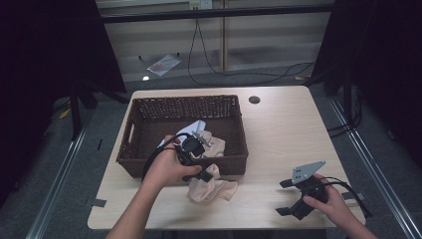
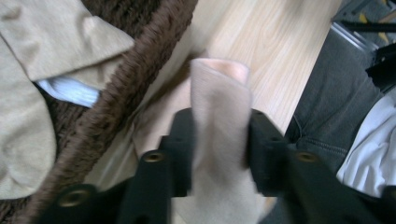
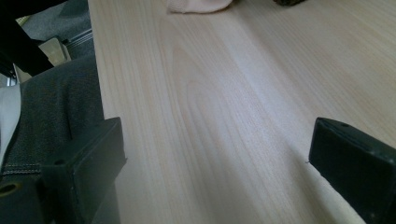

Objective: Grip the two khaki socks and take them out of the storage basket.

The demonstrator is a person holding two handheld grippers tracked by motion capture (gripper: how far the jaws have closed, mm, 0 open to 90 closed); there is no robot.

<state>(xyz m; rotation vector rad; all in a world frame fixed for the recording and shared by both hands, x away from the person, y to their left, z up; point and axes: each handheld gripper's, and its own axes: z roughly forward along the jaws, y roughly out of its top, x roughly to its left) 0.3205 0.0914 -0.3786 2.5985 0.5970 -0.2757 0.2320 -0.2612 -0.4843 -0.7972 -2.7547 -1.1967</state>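
Beige cloth (image 1: 212,185): soft knit piece, draped over the near rim of the basket and pooling on the table just in front of it; a fold of it stands between my left jaws.
Left gripper (image 1: 201,175): in my left hand (image 1: 169,168), at the basket's near wall, pointing toward the table's near edge. In the left gripper view the fold fills the gap between the two black jaws and both touch its sides, so I read this as grasping the cloth, though loosely.
Wicker basket (image 1: 137,110): dark brown, on the left half of the table, handle slot in its left wall. Inside lie a tan garment (image 2: 28,93) and a white ribbed piece (image 2: 70,89) tucked under it, against the near wall.
Right gripper (image 1: 288,196): in my right hand (image 1: 326,198) at the near right corner of the table, well apart from the cloth. Its jaws stand wide, released, bare wood between them in the right gripper view; grey three-cornered plate on top.
Table (image 1: 283,129): pale wood grain, round dark grommet (image 1: 254,99) near the far edge, right of the basket.
Floor: grey carpet beyond the table, black cable (image 1: 239,73) trailing across it.
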